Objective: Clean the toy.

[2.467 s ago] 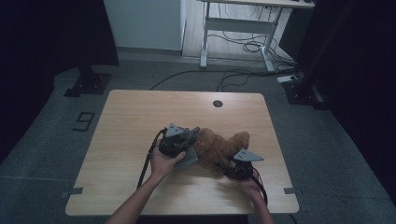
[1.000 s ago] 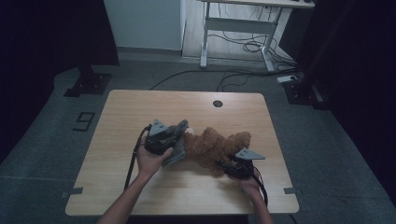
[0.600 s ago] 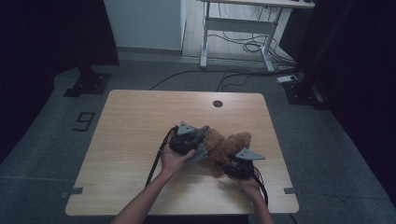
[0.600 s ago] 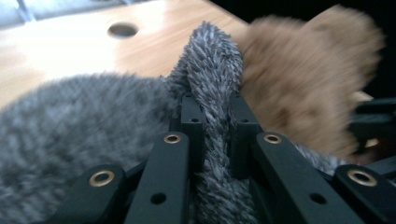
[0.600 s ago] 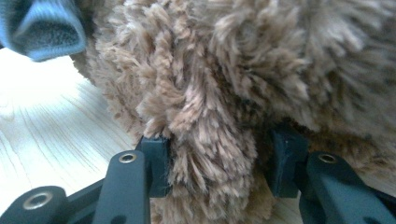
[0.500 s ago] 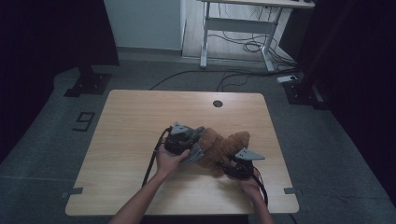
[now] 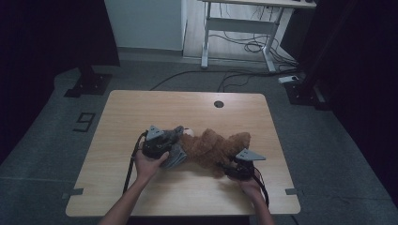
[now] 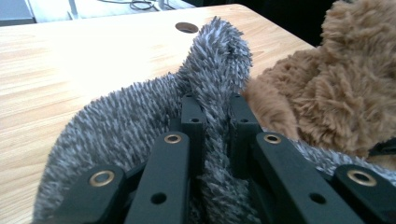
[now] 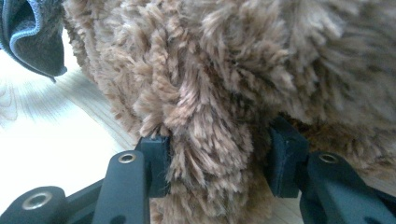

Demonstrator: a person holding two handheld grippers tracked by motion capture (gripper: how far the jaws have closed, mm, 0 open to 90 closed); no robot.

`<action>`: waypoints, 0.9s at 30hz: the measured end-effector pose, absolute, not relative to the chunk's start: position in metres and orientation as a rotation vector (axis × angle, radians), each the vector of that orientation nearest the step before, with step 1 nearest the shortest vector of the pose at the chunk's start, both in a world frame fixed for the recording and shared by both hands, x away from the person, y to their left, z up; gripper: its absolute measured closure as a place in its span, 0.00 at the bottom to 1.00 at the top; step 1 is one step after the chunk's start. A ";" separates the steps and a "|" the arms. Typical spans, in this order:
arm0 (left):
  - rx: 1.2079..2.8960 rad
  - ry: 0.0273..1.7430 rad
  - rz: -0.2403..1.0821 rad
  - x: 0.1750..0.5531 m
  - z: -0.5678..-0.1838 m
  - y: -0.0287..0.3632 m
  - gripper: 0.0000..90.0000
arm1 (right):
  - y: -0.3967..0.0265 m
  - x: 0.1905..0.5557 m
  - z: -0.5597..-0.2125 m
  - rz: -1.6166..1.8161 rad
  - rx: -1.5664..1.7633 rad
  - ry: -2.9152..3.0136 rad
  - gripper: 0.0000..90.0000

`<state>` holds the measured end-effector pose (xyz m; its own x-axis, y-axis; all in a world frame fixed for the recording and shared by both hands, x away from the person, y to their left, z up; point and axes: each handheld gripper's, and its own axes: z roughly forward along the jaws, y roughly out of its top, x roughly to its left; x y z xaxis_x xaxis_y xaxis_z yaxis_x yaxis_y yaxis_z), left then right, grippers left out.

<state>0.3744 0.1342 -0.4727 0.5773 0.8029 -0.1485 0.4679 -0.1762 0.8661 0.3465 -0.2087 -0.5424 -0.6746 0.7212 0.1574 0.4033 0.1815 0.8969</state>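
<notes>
A brown plush bear lies on its side across the wooden table. A fluffy grey cloth lies bunched against its left end. My left gripper is shut on a fold of this grey cloth, which stands up between the jaws, right beside the brown plush bear. My right gripper is shut on a thick tuft of the bear, at its near right end. A corner of the grey cloth hangs at the upper left of the right gripper view.
A round cable hole sits near the table's far edge. Beyond the table a white desk frame stands over loose cables on the floor. Dark stand bases flank the table's far corners.
My left gripper, with the grey cloth in it, swung left away from the bear, then came back right and down against the bear's left end. The right gripper has stayed put on the bear.
</notes>
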 end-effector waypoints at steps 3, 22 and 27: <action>1.825 1.057 0.447 0.374 -0.472 0.140 0.89 | -0.209 0.346 -0.542 1.490 1.073 2.162 0.57; 1.835 0.800 0.384 0.349 -0.424 0.058 0.89 | -0.211 0.349 -0.543 1.498 1.109 2.155 0.57; 1.863 0.725 0.341 0.352 -0.414 0.009 0.89 | -0.212 0.349 -0.543 1.498 1.109 2.159 0.57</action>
<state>0.3517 0.0090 -0.4137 0.7752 0.6241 -0.0980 0.3224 -0.2574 0.9109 0.3492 -0.2118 -0.5431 -0.6622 0.7263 0.1844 0.4267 0.1632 0.8895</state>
